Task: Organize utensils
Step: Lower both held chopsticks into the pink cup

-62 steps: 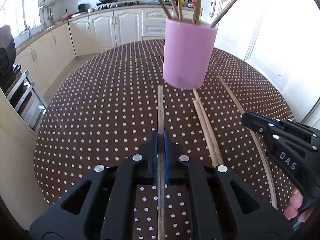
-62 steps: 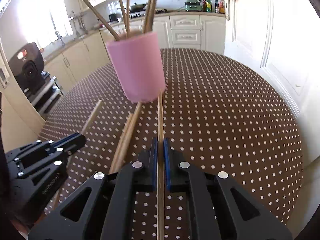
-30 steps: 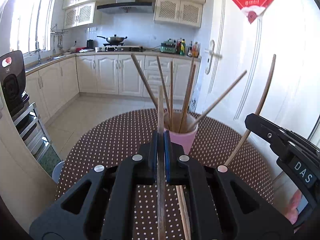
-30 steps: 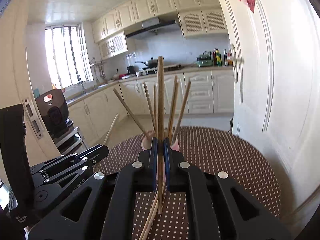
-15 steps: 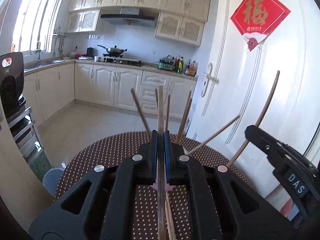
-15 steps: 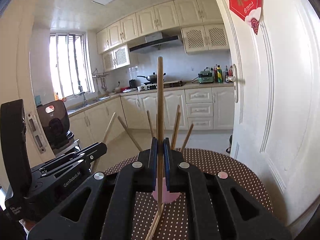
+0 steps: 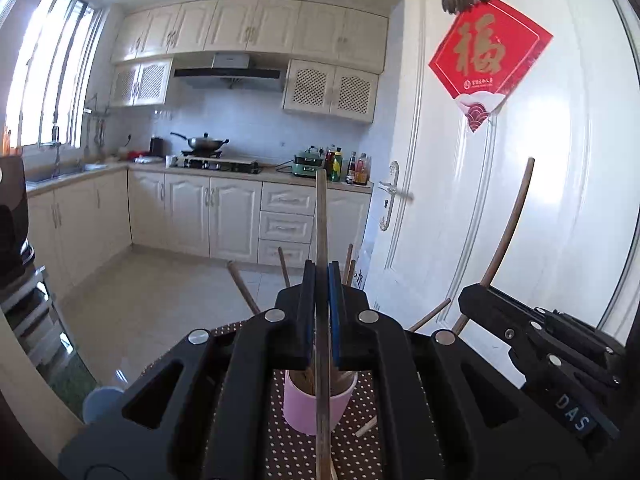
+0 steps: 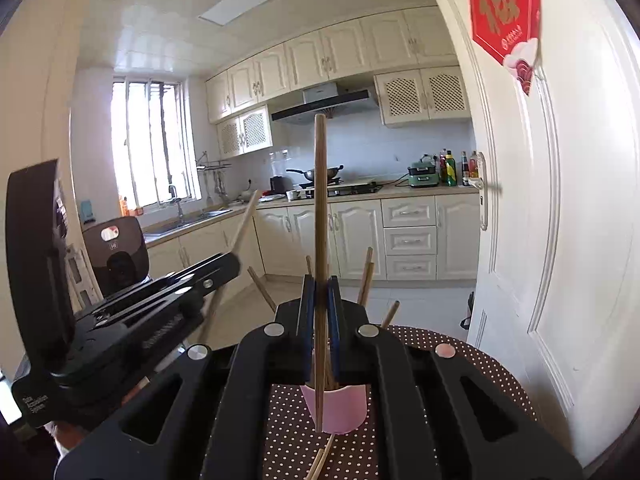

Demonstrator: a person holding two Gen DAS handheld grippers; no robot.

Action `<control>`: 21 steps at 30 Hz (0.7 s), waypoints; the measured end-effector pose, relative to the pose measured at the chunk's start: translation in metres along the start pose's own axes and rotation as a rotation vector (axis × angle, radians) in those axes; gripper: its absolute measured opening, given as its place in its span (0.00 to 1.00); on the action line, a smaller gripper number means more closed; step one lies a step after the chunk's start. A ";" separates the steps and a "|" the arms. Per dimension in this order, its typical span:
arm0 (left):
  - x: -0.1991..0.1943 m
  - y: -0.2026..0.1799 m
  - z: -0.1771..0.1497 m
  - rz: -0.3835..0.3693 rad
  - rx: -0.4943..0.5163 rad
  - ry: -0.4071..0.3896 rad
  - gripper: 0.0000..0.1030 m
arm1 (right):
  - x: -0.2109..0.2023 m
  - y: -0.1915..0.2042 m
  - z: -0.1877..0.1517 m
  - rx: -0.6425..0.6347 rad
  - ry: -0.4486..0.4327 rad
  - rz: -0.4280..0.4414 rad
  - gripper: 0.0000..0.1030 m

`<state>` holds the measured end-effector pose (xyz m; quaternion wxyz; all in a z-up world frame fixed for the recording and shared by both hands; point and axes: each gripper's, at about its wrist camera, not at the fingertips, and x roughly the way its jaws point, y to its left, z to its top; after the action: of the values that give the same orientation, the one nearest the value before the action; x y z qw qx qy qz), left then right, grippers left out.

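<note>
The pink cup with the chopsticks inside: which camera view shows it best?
The left wrist view shows the pink cup best: rim, opening and most of its wall appear between the hand-held gripper's arms. In the right wrist view the pink cup shows only its lower wall; the rim is hidden.

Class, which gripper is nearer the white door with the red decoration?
Right. The right gripper is beside the door; the left gripper is on the right gripper's far side, away from the door.

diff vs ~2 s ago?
Both grippers lifted and tilted up: each chopstick came off the table and now stands upright, left chopstick and right chopstick, above the pink cup. Unchanged: jaws clamped, loose chopsticks on the table.
</note>
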<state>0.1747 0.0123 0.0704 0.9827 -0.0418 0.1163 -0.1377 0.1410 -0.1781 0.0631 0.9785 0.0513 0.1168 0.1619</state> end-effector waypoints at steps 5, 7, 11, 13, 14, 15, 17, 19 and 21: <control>0.011 -0.002 -0.002 -0.039 0.026 0.010 0.07 | 0.003 0.000 0.001 -0.008 -0.003 0.022 0.05; 0.018 0.000 -0.002 -0.029 0.019 0.027 0.07 | 0.005 -0.002 0.002 -0.006 -0.002 0.025 0.05; 0.031 0.005 -0.003 -0.019 -0.016 0.054 0.07 | 0.010 -0.008 0.004 0.005 -0.002 0.019 0.05; 0.036 0.006 -0.002 -0.008 -0.024 0.061 0.07 | 0.012 -0.010 0.005 0.008 -0.002 0.017 0.05; 0.038 0.006 -0.002 0.005 -0.021 0.059 0.07 | 0.013 -0.011 0.006 0.009 -0.003 0.017 0.05; 0.039 0.005 -0.002 0.016 -0.017 0.057 0.07 | 0.015 -0.010 0.007 0.009 -0.004 0.017 0.05; 0.045 0.005 0.000 0.019 -0.016 0.059 0.07 | 0.017 -0.009 0.009 0.004 -0.010 0.021 0.05; 0.049 0.007 0.004 0.025 -0.023 0.055 0.07 | 0.019 -0.007 0.012 -0.003 -0.016 0.020 0.05; 0.053 0.008 0.008 0.038 -0.021 0.040 0.07 | 0.022 -0.006 0.016 -0.009 -0.025 0.020 0.05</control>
<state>0.2283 0.0051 0.0661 0.9822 -0.0470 0.1382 -0.1185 0.1671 -0.1775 0.0726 0.9785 0.0501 0.1033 0.1715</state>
